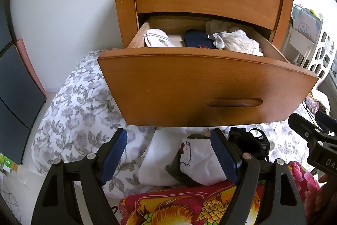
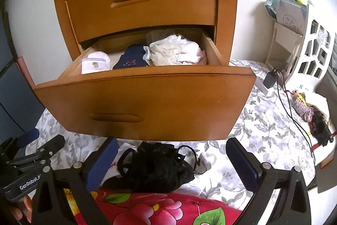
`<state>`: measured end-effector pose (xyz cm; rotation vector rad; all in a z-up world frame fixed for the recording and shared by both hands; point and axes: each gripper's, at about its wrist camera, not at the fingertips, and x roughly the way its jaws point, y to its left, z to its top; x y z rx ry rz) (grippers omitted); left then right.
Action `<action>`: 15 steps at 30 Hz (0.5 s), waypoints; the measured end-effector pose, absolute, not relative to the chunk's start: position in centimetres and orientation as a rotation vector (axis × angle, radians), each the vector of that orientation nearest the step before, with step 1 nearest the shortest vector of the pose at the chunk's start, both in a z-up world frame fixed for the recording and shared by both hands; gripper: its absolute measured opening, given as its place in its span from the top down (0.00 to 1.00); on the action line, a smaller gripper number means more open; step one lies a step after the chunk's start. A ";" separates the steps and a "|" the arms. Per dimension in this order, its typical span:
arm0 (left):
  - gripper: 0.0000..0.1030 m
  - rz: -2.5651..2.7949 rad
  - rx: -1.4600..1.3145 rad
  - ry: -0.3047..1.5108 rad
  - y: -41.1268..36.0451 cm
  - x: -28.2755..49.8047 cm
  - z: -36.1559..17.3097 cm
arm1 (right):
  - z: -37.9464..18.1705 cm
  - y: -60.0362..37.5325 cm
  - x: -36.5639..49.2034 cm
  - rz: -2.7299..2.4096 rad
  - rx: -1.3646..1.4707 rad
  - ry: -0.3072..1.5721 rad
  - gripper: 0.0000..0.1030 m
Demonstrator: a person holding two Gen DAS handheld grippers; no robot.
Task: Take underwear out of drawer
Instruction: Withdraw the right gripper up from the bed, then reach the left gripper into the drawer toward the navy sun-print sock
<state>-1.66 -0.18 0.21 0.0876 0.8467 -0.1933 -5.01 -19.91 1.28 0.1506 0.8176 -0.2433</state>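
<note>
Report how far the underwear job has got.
Done: the lower drawer is pulled open, and a black garment and a white one lie on the bed below it. In hand: nothing; both tools are open. Left: white, navy and cream pieces remain inside.

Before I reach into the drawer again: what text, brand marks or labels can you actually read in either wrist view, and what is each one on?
"GenRobot.A", cut off: white print on the left gripper's black body, right wrist view.
"DA", cut off: on the right gripper's black body, left wrist view.
Red letters on white fabric beside the black underwear: mostly hidden, unreadable.
Writing on card in the white rack: too blurred.
</note>
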 end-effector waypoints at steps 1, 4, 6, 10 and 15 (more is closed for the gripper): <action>0.20 -0.194 0.086 0.848 -0.2 -1.7 0.2 | 1.3 -20.0 -5.0 -0.247 0.150 0.814 0.00; 0.20 -0.194 0.087 0.847 -0.2 -1.8 0.4 | 1.7 -20.1 -4.9 -0.257 0.140 0.795 0.00; 0.20 -0.196 0.093 0.833 -0.3 -2.1 0.9 | 1.6 -20.3 -4.8 -0.251 0.147 0.797 0.00; 0.20 -0.227 0.092 0.800 -0.4 -2.5 2.8 | 1.1 -20.8 -4.7 -0.232 0.185 0.812 0.00; 0.20 -0.213 0.065 0.790 0.2 -1.2 5.9 | 1.0 -21.2 -5.0 -0.220 0.218 0.804 0.00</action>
